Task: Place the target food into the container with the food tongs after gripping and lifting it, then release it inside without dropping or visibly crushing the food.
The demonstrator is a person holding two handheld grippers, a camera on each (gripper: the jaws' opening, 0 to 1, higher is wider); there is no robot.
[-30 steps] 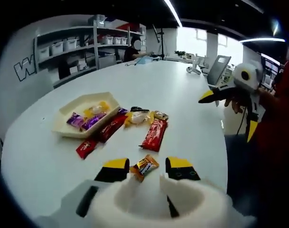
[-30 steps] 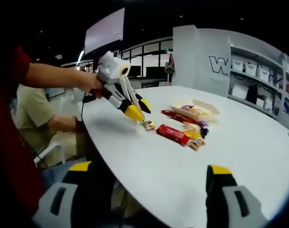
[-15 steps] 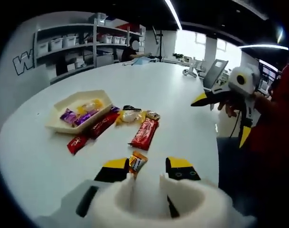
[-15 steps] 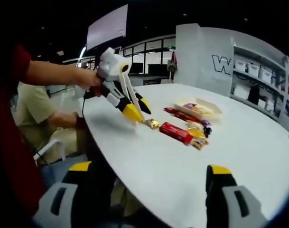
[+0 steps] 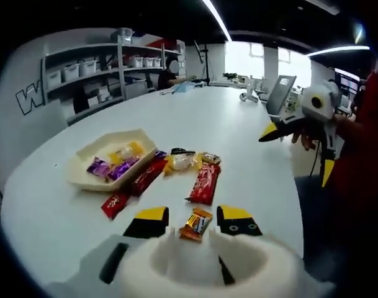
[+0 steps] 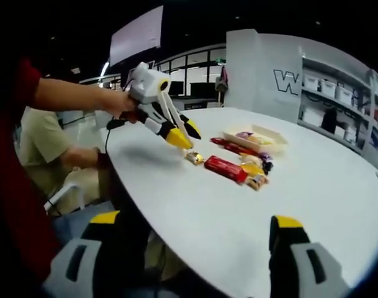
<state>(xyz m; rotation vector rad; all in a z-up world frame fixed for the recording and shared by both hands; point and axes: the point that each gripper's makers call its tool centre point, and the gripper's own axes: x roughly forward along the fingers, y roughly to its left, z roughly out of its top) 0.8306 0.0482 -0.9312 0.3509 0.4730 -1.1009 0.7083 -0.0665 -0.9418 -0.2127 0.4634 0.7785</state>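
Observation:
A small orange-wrapped candy [image 5: 196, 224] lies on the white table [image 5: 238, 124], between the yellow tips of my left gripper [image 5: 193, 214]. That gripper holds white food tongs [image 5: 170, 239], whose two arms stand apart inside the jaws. In the right gripper view the left gripper [image 6: 185, 135] hovers tilted just above the candy [image 6: 193, 158], not pinching it. The cream tray [image 5: 83, 177] holds purple and yellow sweets. My right gripper [image 6: 195, 220] stands wide open past the table's edge, holding nothing; it also shows as the right gripper [image 5: 297, 155] in a hand.
A long red bar [image 5: 204, 183], a small red packet [image 5: 115, 203] and several other wrapped snacks lie between the candy and the tray [image 6: 277, 138]. Shelves with bins [image 5: 89, 68] line the wall. A person in beige [image 6: 43, 149] sits by the table's edge.
My left gripper has shifted and lifted slightly, so the orange candy now lies centred between its jaws instead of beside the left one. The candy stays on the table. My right gripper is unchanged.

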